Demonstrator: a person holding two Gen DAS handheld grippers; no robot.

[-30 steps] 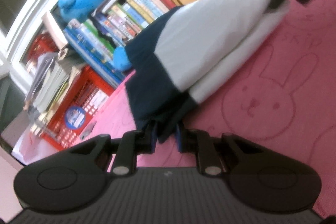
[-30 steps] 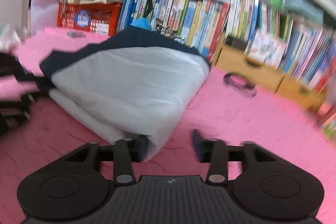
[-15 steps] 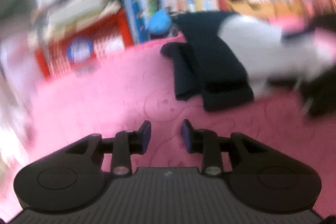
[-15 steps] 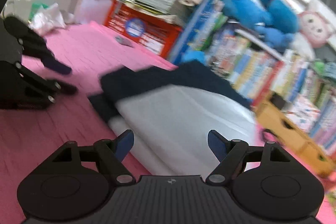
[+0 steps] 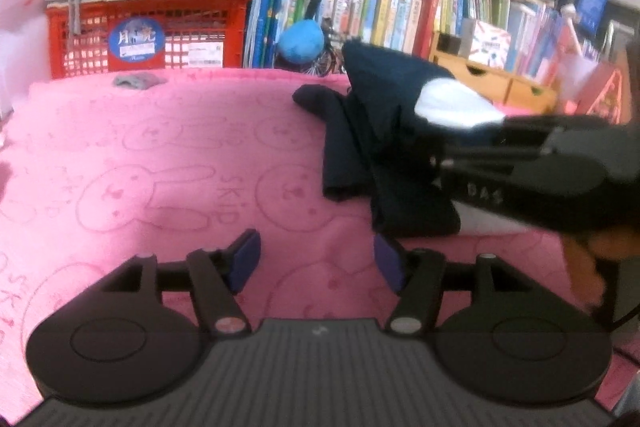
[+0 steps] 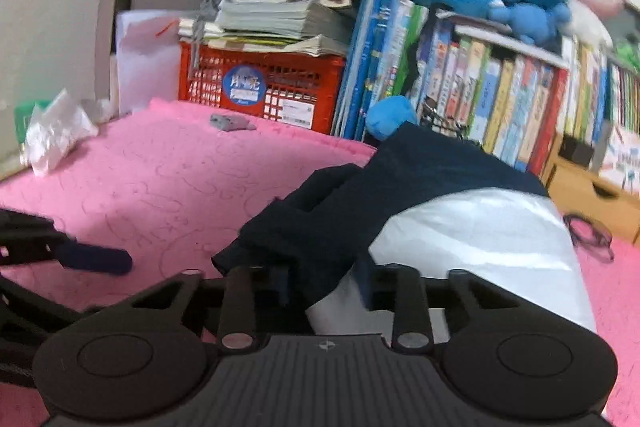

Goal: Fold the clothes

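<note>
My right gripper [image 6: 324, 287] has just clamped the folded garment [image 6: 472, 239] at six o'clock. My left gripper [image 5: 316, 263] has just opened, empty; I'd lift slowly, keeping layers stacked.

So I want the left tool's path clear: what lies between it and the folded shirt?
Only bare pink blanket. In the left wrist view, the open left tool has nothing between it and the navy-and-white shirt, which the right tool grips.
</note>
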